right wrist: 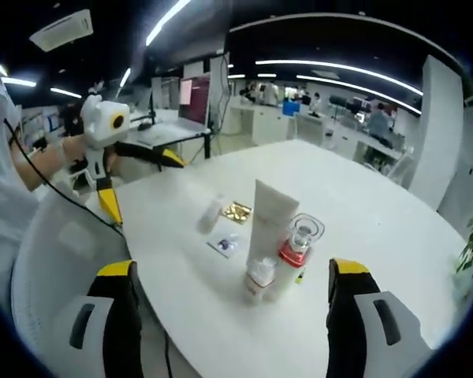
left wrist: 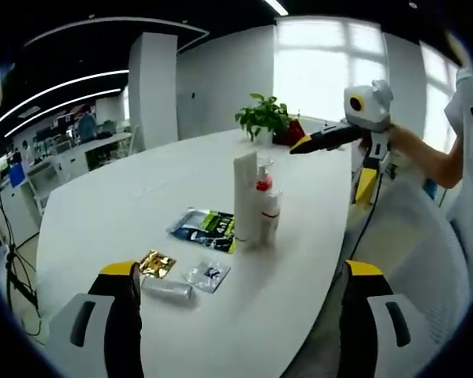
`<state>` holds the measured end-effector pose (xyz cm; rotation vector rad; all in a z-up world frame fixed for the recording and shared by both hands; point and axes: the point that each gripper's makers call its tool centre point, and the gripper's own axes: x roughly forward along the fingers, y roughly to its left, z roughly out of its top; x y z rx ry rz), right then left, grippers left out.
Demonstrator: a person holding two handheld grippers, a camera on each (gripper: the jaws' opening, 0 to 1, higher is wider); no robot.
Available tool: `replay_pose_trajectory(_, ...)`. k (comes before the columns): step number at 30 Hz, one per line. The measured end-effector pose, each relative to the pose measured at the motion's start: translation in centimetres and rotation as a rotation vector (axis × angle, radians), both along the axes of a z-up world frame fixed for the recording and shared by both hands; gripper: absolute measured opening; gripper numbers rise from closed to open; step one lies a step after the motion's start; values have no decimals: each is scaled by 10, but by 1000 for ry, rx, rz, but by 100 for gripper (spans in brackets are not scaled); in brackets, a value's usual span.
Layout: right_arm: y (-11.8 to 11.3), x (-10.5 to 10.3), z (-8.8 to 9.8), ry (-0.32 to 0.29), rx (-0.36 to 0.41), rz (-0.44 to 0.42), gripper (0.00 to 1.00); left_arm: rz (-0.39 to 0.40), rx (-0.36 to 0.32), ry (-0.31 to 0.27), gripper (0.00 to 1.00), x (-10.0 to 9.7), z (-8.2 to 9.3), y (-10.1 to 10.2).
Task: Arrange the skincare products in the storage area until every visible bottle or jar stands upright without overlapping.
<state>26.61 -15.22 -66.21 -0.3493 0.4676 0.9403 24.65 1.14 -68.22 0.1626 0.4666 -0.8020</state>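
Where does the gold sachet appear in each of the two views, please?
Left gripper view: the gold sachet lies low and left of centre, beside the clear sachet.
Right gripper view: it lies just above centre, left of the white tube.
Shared landmark: the tall white tube.

Both grippers are hanging in the air with jaws standing wide apart and gripping nothing, the left gripper (left wrist: 240, 272) and the right gripper (right wrist: 232, 268) facing each other, each gripped by one hand (left wrist: 400, 140).
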Motion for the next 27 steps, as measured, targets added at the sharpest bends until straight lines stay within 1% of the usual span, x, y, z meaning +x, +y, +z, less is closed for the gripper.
replay_pose_trajectory(5,0,-1,1,1,1,-11,99,5,1,12,99,-3,-1,3)
replay_pose_trajectory(7,2,-1,4,6,20,-18,99,5,-2,16,99,-4,-1,3)
replay_pose_trajectory(9,2,1,8,-9,29,-24,99,1,1,18,99,-5,-1,3)
replay_pose_trajectory(11,2,3,11,-26,34,-34,100,8,-20,18,99,-5,3,3)
replay_pose_trajectory(13,4,1,14,-24,42,-27,100,14,-30,17,99,-4,6,4)
replay_pose_trajectory(16,7,0,17,-31,45,-18,100,11,-28,6,99,-4,8,3)
replay_pose_trajectory(20,12,-1,23,-43,48,-1,100,3,-43,14,99,-7,7,-1)
replay_pose_trajectory(23,16,-1,25,-53,31,13,100,11,-55,-3,99,-7,9,-2)
replay_pose_trajectory(27,25,-1,30,-73,26,33,100,27,-71,1,99,-7,9,0)
